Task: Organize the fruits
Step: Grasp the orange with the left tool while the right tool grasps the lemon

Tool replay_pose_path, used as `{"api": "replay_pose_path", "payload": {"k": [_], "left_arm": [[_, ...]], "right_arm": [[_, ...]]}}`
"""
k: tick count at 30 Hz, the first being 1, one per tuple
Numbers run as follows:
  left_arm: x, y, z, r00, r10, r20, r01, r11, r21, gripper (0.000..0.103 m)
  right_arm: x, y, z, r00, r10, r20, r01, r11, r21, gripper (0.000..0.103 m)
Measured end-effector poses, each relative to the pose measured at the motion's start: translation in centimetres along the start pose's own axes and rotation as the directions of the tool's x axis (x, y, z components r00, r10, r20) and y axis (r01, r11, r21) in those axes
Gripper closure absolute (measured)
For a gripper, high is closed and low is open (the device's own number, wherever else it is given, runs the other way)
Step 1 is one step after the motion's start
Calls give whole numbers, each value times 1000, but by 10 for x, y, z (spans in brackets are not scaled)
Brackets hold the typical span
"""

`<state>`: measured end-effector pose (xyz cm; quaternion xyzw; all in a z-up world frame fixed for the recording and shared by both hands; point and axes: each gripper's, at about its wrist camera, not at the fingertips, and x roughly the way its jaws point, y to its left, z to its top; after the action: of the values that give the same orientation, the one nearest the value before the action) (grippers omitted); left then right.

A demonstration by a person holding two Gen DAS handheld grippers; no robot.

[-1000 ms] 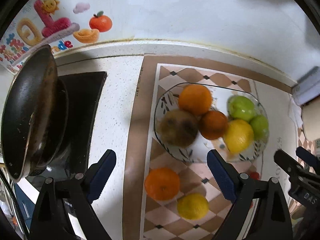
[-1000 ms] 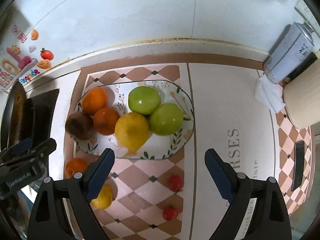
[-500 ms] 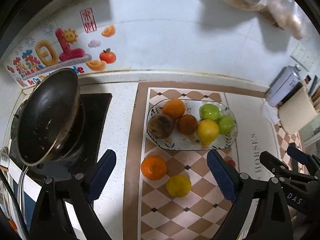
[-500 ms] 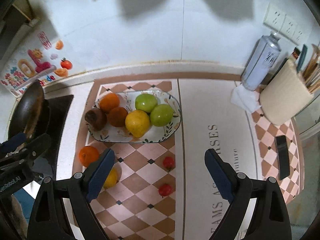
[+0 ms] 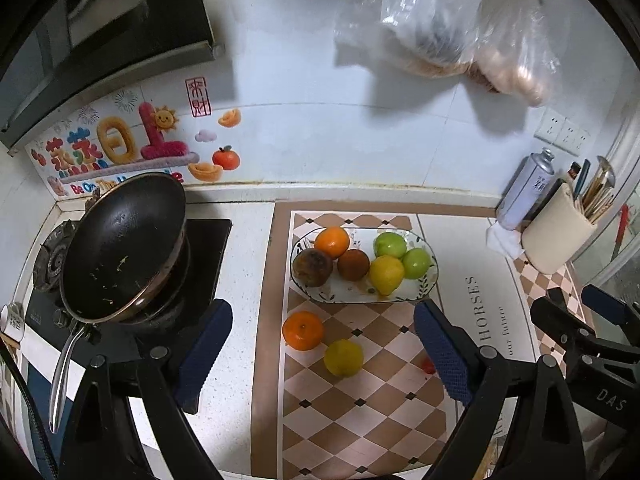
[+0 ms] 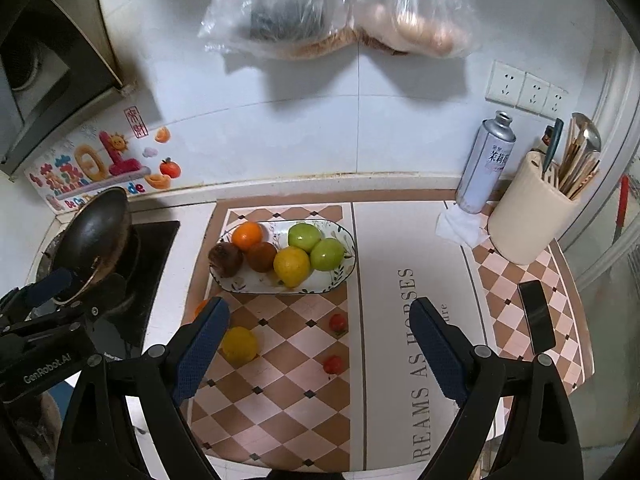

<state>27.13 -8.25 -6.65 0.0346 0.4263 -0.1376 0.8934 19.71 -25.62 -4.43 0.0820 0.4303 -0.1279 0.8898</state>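
An oval patterned plate on the checkered mat holds an orange, two dark brown fruits, a lemon and two green apples. In front of it on the mat lie a loose orange, a loose lemon and two small red fruits. My left gripper is open and empty, high above the loose orange and lemon. My right gripper is open and empty, high above the mat's front.
A black wok sits on the stove at the left. A spray can, a tissue, a cream utensil holder and a black phone stand at the right. Plastic bags hang on the wall.
Both grippers have pulled up and back from the plate, so the whole counter now shows. The fruits have not moved.
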Motion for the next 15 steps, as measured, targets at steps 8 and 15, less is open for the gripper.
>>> {"api": "replay_pose_path", "payload": {"k": [8,15], "left_arm": [[-11,1,-8,1000,8,16,-8,1000,0,10],[27,20,-13,992,119,-46,-120,993,-17,1]], "right_arm": [[1,-3,-8,999,34,-9,-34,999,42,9],[90,20,-27,966,165,-197,-160,986,40,9]]}}
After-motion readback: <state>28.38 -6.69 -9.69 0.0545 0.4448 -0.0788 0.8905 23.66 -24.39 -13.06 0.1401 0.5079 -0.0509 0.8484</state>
